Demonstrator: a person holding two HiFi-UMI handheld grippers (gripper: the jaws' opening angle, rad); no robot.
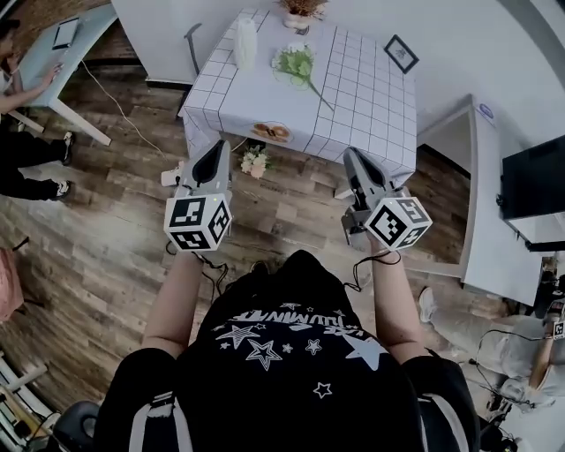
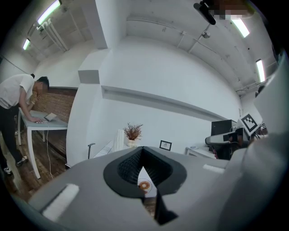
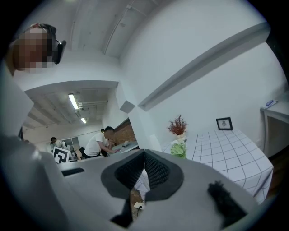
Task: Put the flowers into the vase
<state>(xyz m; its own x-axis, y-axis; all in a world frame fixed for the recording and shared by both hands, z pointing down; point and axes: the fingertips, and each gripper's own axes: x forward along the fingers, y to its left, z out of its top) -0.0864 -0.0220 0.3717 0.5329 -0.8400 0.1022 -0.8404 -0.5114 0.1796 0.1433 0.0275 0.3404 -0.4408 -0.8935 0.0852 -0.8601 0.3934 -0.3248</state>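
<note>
A bunch of green and white flowers (image 1: 296, 64) (image 3: 179, 149) lies on the white checked table (image 1: 362, 97). A tall white vase (image 1: 245, 42) (image 2: 119, 140) stands near the table's left edge. A second small bunch of pale pink flowers (image 1: 255, 161) sits low in front of the table, by the floor. My left gripper (image 1: 214, 148) (image 2: 142, 152) and right gripper (image 1: 351, 157) (image 3: 144, 155) are held side by side short of the table's front edge. Both are shut with nothing between the jaws.
A plate with a doughnut (image 1: 272, 132) (image 2: 144, 184) sits at the table's front edge. A pot of dried plants (image 1: 302, 9) and a small picture frame (image 1: 402, 53) stand at the back. A person leans over a desk (image 1: 62, 53) at the left; white cabinets (image 1: 490, 203) stand at the right.
</note>
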